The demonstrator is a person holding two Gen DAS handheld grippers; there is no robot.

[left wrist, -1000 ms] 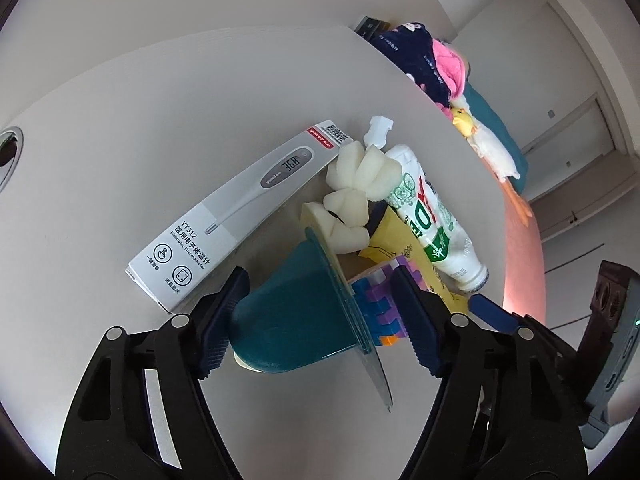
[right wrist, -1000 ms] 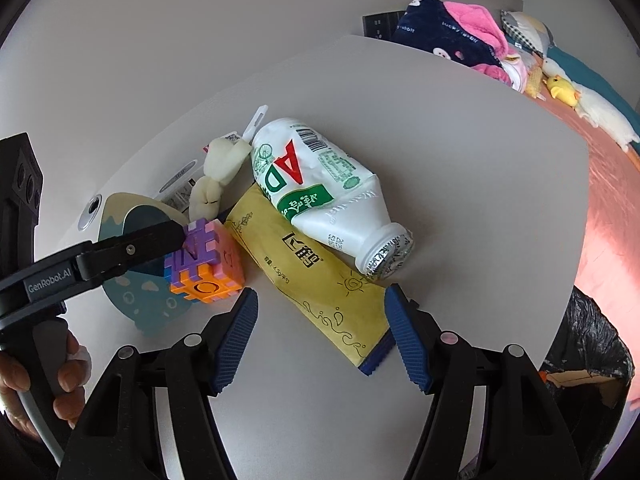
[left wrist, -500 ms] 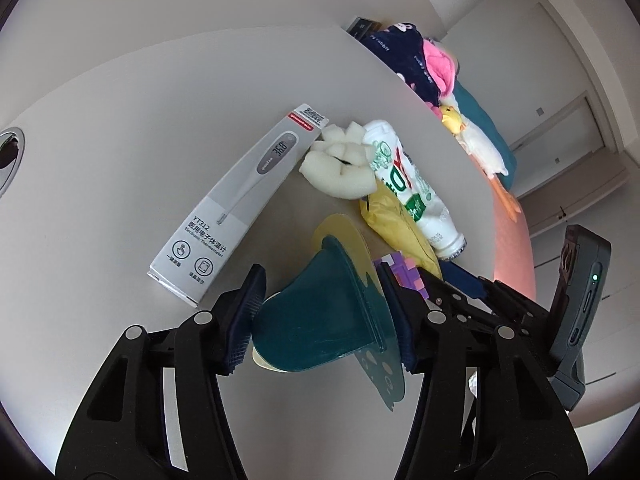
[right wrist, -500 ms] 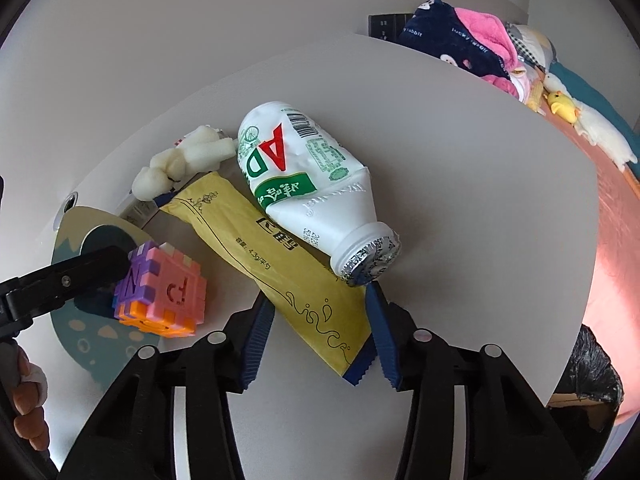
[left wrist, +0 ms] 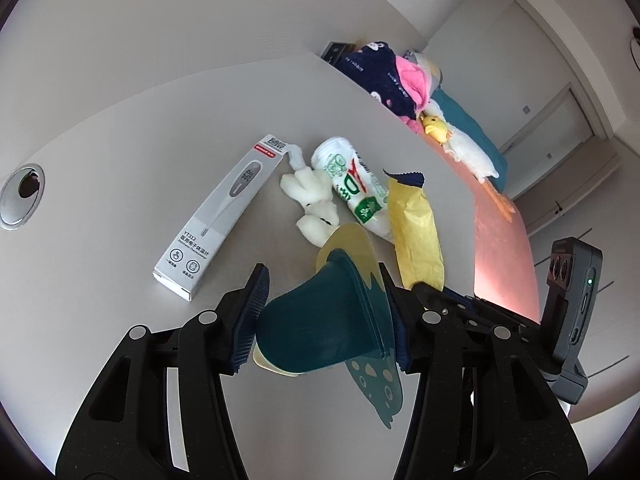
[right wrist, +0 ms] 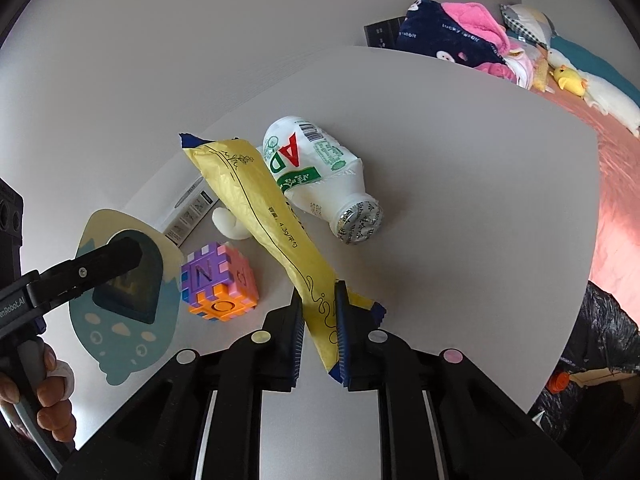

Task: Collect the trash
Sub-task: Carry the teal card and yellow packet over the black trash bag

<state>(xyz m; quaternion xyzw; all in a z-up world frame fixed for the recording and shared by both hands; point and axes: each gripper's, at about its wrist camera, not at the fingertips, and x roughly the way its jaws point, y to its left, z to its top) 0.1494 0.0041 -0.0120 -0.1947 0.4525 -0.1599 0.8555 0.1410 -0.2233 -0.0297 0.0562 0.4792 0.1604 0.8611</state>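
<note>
Right tongs point(right wrist: 317, 326), jaws just closing, pinch yellow sachet point(right wrist: 256, 200) at its near end; its long axis runs to 11 o'clock, over the worktop point(right wrist: 460, 160). Left tongs point(left wrist: 326, 312), closing too, clamp teal cup point(left wrist: 320, 320). Trash bag point(right wrist: 600, 340): 3 o'clock.

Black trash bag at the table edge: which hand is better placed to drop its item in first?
Right, probably. The right gripper already pinches the yellow wrapper, and the trash bag sits on its side. The left gripper holds the teal cup, farther away.
</note>
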